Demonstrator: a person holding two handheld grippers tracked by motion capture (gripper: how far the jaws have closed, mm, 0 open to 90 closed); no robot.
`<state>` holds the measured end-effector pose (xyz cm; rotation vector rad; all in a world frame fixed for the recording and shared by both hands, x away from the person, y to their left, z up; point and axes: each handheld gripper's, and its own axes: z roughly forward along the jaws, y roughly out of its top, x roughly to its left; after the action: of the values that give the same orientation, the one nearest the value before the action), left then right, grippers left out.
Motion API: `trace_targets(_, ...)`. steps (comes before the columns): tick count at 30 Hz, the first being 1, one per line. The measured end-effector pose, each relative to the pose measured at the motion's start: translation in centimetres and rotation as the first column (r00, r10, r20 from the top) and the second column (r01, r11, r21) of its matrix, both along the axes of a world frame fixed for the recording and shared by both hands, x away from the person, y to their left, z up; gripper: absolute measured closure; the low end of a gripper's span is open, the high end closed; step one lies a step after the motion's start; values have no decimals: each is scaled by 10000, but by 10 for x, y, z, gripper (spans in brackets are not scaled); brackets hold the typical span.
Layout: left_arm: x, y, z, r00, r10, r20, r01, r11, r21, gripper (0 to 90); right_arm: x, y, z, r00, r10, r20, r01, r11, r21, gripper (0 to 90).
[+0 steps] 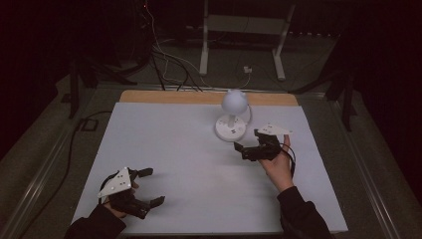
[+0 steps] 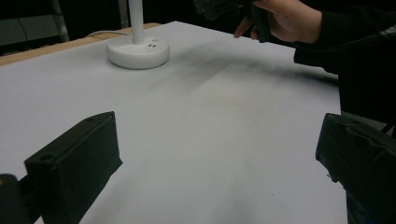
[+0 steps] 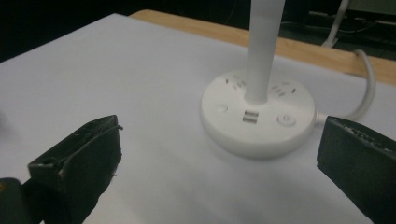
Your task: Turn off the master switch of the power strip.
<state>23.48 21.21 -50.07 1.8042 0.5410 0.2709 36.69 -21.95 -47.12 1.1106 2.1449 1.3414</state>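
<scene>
we're early in this one: nothing is gripped or pressed yet, as far as we can judge. right gripper (image 1: 249, 145) has its jaws wide apart, aimed at the lamp (image 1: 232, 115), whose round base (image 3: 258, 112) sits just ahead of the jaws and between their lines, not touching either. from the right gripper view we see the base's top with sockets, two usb slots and a round button (image 3: 286, 119) nearer the right-hand jaw; the white stem rises from the middle, and the cord (image 3: 366, 88) runs off behind that jaw. left gripper (image 1: 148, 187) also has its jaws apart, holding nothing, with bare table (image 2: 210, 140) between them and the lamp well ahead of its left-hand jaw. what's left, we'd guess: close the gap to the base, then press or grip. all of the actual contact work is still to do.
</scene>
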Motion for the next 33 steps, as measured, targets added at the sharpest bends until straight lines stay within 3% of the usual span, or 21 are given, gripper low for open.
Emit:
trace_targets(6, 0, 0, 0, 10000, -10, -19, 10, 10000, -11, 3, -16, -9, -6, 10000, 24, 41, -23, 9997, -260, 0)
trace_targets(12, 0, 1, 0, 10000, 18, 14, -18, 10000, -51, 3, -33, -17, -18, 9993, 168, -346, -191, 9976, -664, 0)
trace_targets(27, 0, 1, 1, 10000, -14, 5, 14, 10000, -65, 3, -84, -49, -31, 9981, 85, -613, -147, 9947, -1015, 0)
trace_targets(33, 0, 0, 0, 10000, -15, -9, 15, 10000, -58, 3, -98, -61, -38, 9958, 2, -915, -111, 9929, -1186, 0)
